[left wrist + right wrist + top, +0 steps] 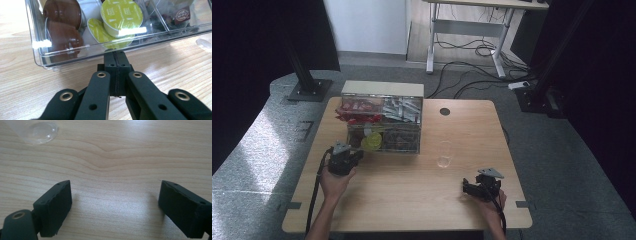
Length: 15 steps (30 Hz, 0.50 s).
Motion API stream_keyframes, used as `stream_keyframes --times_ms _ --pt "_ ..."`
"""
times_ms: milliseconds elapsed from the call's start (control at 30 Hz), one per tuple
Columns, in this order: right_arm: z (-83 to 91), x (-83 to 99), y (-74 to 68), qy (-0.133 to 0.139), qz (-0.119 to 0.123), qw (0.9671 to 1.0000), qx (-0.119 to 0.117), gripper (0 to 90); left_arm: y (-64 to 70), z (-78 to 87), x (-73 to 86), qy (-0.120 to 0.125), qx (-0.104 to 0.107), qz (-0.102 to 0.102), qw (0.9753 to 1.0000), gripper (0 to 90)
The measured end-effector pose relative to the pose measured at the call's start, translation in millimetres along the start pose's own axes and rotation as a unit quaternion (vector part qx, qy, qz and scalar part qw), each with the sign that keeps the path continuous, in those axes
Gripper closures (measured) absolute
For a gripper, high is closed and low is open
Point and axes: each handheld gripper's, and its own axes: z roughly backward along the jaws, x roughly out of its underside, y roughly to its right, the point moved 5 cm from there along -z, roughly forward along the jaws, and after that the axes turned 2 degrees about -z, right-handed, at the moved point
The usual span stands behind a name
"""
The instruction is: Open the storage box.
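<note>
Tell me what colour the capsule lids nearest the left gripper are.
Yellow-green lids, clearest in the left gripper view.

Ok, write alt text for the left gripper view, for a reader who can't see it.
The left gripper, jaws pressed together with nothing between them, points at the front wall of a clear plastic organiser box on a wooden table. Behind the wall lie lime-green coffee capsules and brown capsules.

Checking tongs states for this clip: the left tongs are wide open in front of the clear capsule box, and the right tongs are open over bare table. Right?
Not quite: the left gripper view shows the left tongs shut, tips near the clear capsule box. The right tongs are open over the table.
</note>
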Motion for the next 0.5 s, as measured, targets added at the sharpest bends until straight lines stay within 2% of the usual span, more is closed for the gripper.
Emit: stream_keyframes --times_ms 267,500 --pt "-0.1 -0.1 0.2 0.0 -0.001 1.0 -0.001 12.0 -0.7 1.6 -1.4 0.0 0.003 0.0 1.0 90.0" --pt "0.2 0.0 0.3 0.0 -0.001 1.0 -0.001 12.4 -0.3 3.6 -11.3 0.01 0.001 -0.003 0.9999 90.0"
